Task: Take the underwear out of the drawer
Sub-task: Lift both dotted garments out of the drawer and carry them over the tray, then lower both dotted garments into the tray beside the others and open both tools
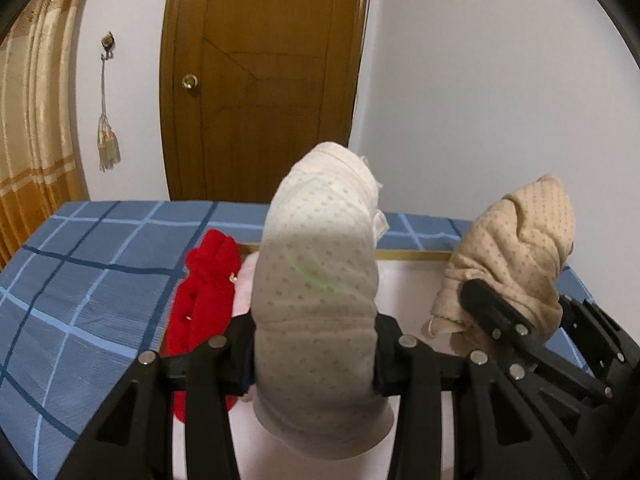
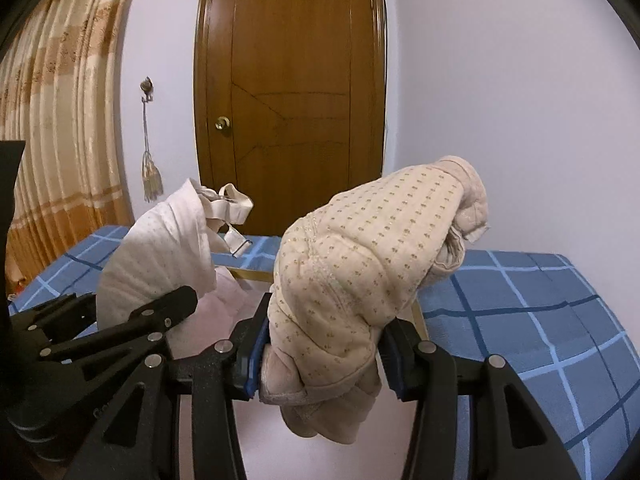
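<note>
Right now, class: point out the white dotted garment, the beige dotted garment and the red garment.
White dotted garment (image 1: 316,280), left wrist view, its broad middle.
Beige dotted garment (image 2: 360,264), right wrist view, its dotted front.
Red garment (image 1: 204,296), left wrist view, its middle fold.

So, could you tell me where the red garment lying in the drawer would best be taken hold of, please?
Probably at the bunched upper end of the red garment, coming from above. It stands proud of the pink fabric beside it, while the lower part is hidden behind the left gripper, itself shut on the white garment.
</note>
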A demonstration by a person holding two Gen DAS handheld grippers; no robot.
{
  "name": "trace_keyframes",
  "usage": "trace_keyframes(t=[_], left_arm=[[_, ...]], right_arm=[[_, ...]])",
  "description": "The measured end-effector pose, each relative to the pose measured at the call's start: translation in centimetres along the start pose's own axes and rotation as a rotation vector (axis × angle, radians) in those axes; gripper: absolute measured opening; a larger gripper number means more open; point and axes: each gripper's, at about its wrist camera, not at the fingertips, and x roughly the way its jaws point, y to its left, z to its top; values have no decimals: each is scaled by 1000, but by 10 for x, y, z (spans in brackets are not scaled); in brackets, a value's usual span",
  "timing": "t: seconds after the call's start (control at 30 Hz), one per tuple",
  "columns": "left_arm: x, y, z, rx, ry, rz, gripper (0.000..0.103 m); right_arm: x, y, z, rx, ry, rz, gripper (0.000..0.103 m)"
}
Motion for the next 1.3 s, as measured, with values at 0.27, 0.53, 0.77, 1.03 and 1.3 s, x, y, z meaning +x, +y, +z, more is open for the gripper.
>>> trace_keyframes(t=[0.27,0.53,0.77,1.03,1.3], left_arm=[[29,-6,1,18,74,38,41],[47,-5,-2,39,130,24,41],[49,-11,-4,79,148,16,46],[55,-9,-4,54,187,67,78],[45,-16,-5,70,148,97,102]], right_arm=[[36,-8,4,26,105,-19,50],[53,-12,9,46,128,10,50],[67,-19,6,121,186,191,51],[95,-24,-2,215,305,284,61],[88,-37,-8,302,282,308,69]])
